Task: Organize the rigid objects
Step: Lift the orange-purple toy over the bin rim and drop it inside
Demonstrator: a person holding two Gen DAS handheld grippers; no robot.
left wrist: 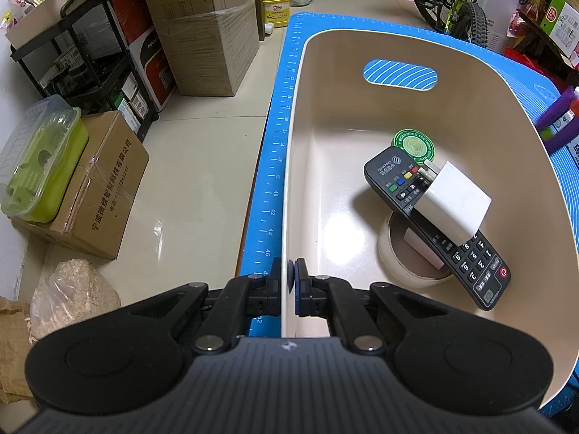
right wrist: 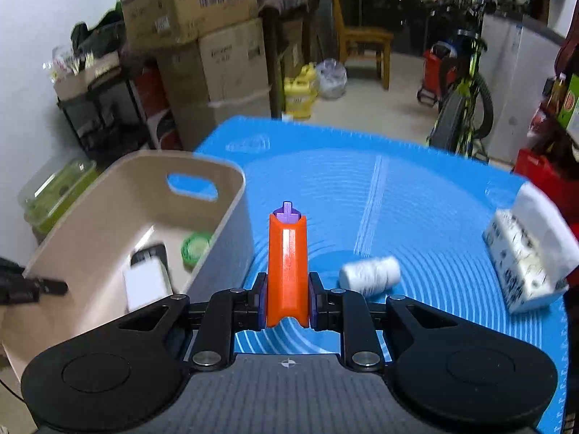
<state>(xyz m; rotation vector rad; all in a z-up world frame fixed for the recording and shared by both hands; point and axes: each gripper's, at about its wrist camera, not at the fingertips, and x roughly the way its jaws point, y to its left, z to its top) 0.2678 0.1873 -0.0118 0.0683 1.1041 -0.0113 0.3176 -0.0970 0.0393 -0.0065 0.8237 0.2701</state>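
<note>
A beige plastic bin [left wrist: 315,166] stands on the blue mat [left wrist: 275,166]. My left gripper [left wrist: 288,282] is shut on the bin's near left rim. Inside lie a black remote [left wrist: 466,253], a white charger block [left wrist: 452,202] on top of it, a green round tin [left wrist: 412,144] and a roll of tape [left wrist: 394,256]. In the right wrist view my right gripper [right wrist: 288,300] is shut on an orange and purple toy piece [right wrist: 287,264], held above the mat [right wrist: 416,195] just right of the bin [right wrist: 108,224].
A white thread spool [right wrist: 371,275] and a tissue pack [right wrist: 524,256] lie on the mat at right. Cardboard boxes [left wrist: 202,25], a black shelf [left wrist: 90,54] and a green lidded box [left wrist: 39,162] stand on the floor left of the table. A bicycle [right wrist: 466,83] stands behind.
</note>
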